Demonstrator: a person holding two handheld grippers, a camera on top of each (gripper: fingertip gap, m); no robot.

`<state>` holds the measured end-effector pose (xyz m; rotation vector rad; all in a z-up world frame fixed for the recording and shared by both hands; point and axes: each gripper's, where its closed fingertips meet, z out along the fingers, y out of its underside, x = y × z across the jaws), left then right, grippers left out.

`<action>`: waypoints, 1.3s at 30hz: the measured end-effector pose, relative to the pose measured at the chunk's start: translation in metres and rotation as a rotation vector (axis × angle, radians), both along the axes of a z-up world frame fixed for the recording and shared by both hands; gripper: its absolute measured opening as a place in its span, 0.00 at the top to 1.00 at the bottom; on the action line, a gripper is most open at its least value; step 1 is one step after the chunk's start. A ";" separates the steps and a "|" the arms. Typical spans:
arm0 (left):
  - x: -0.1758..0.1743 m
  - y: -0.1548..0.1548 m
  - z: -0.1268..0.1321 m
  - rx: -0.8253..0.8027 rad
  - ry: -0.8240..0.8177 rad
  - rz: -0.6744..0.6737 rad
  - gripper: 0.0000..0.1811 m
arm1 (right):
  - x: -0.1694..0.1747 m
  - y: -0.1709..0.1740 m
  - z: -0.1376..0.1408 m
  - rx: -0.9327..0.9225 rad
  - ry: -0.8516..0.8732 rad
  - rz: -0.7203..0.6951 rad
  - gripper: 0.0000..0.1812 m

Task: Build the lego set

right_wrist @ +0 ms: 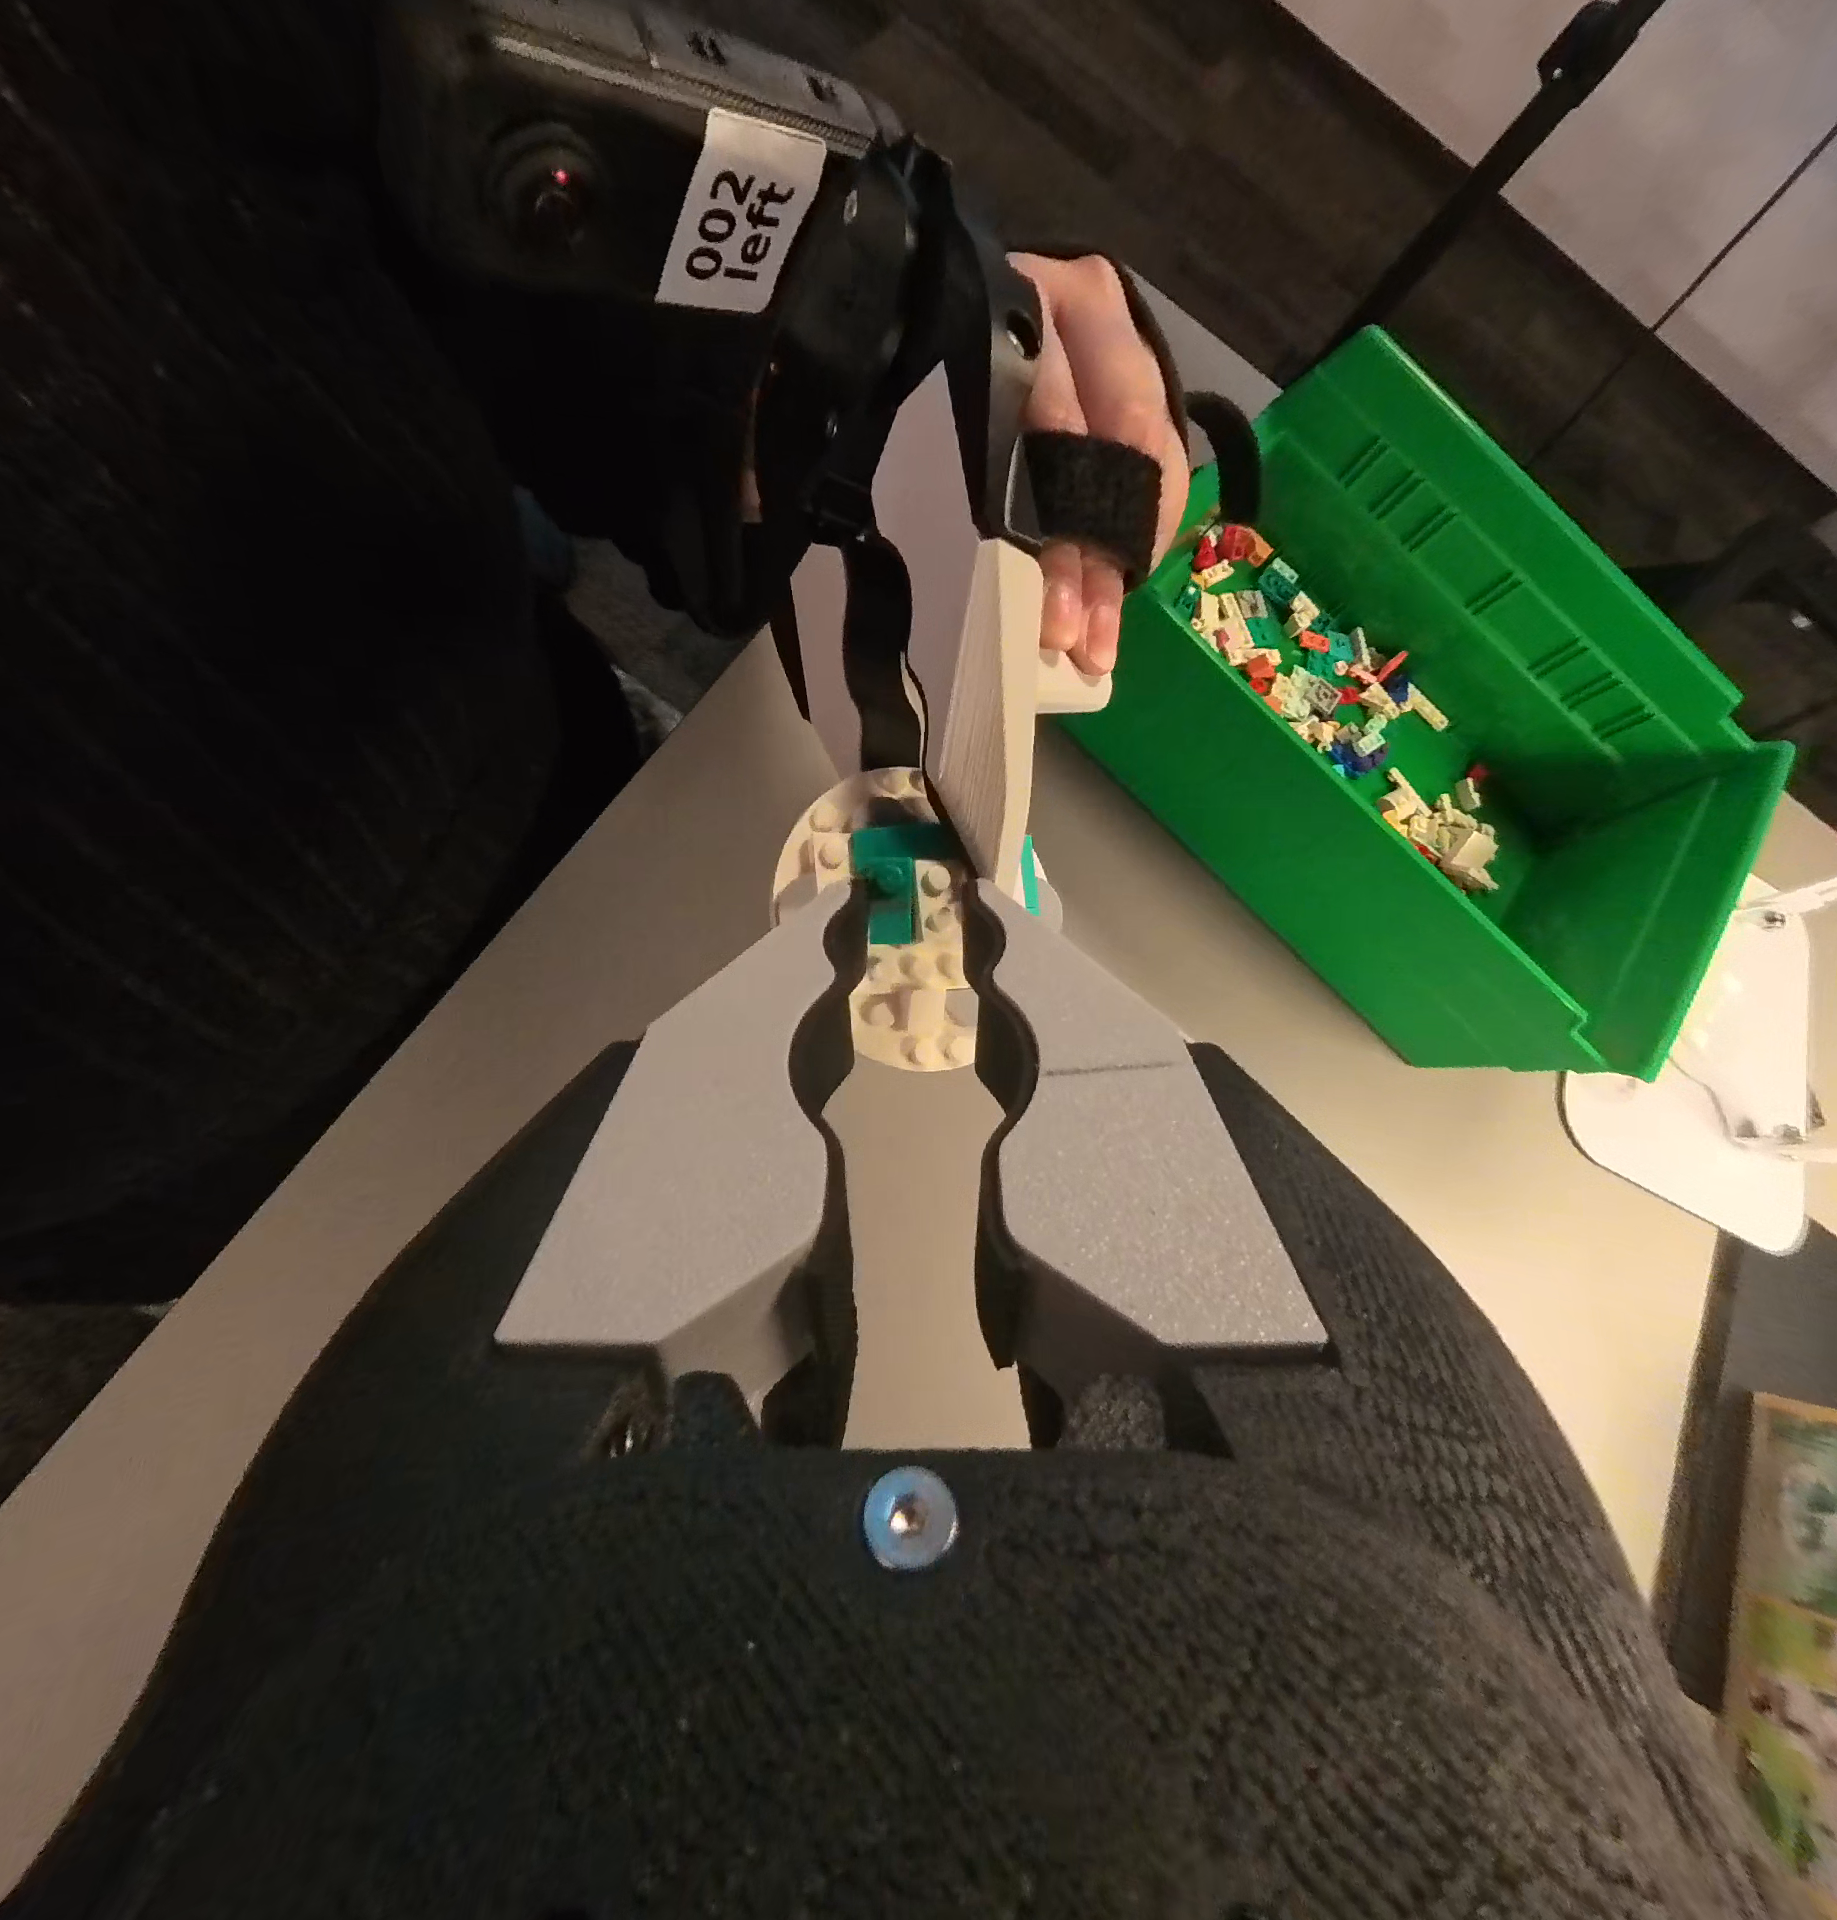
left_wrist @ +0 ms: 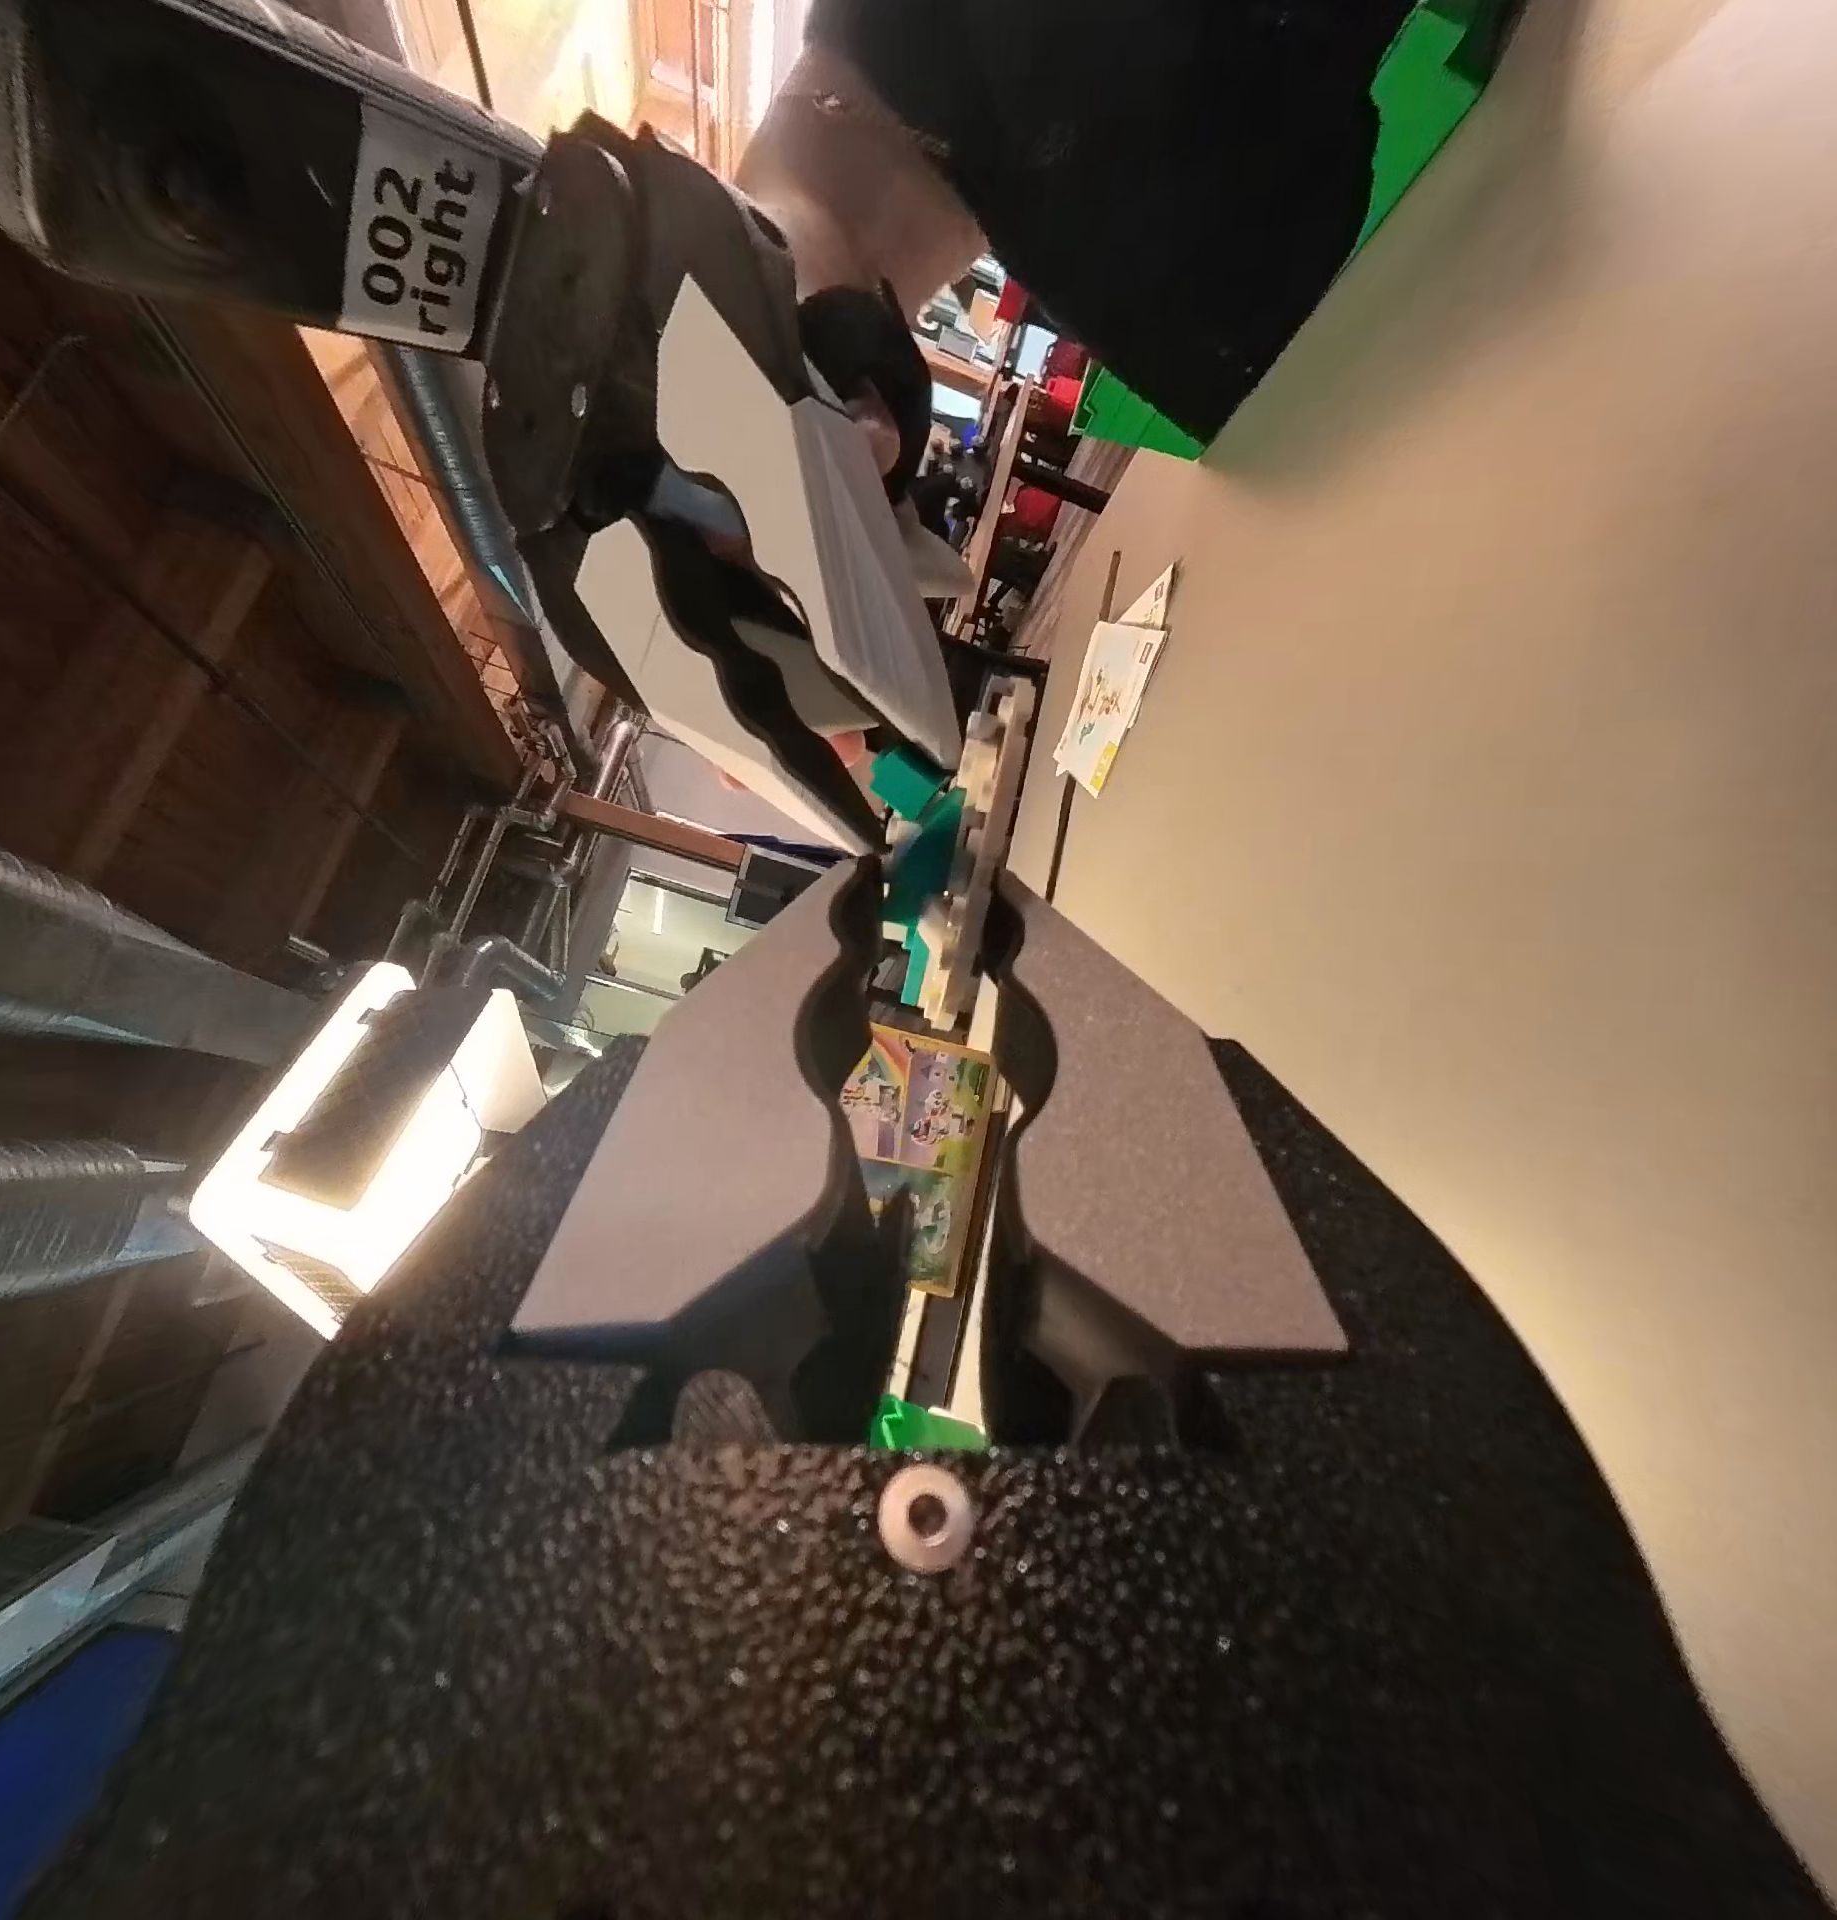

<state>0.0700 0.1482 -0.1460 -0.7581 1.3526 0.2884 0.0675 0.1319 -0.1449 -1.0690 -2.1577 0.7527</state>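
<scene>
A white round Lego plate (right_wrist: 909, 1023) with teal bricks (right_wrist: 886, 891) on it is held above the table. In the left wrist view the plate (left_wrist: 981, 831) shows edge-on. My left gripper (left_wrist: 935, 894) is shut on the plate with its bricks, and it reaches in from the top of the right wrist view (right_wrist: 945, 821). My right gripper (right_wrist: 912, 899) has a tip on each side of a teal brick on the plate's face and looks shut on it. In the left wrist view the right gripper (left_wrist: 909, 800) comes in from the upper left, with a teal brick (left_wrist: 906, 777) between its tips.
A green bin (right_wrist: 1257, 883) holding several loose bricks (right_wrist: 1309, 665) stands on the beige table (right_wrist: 1309, 1195), with a white stand base (right_wrist: 1703, 1164) beside it. An instruction booklet (left_wrist: 1111, 686) lies farther along the table. The set's box (left_wrist: 924, 1112) stands beyond my left fingers. The grippers are tip to tip, or close to it.
</scene>
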 end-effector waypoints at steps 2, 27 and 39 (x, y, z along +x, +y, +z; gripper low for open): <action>-0.001 0.000 -0.001 -0.003 0.000 0.001 0.91 | 0.000 0.001 0.000 0.010 -0.006 -0.003 0.91; -0.020 0.020 0.013 -0.067 -0.087 0.104 0.91 | -0.022 0.021 0.010 1.075 0.419 -0.092 0.79; -0.020 0.016 0.012 -0.084 -0.091 0.121 0.91 | -0.024 0.022 0.008 1.081 0.415 -0.106 0.91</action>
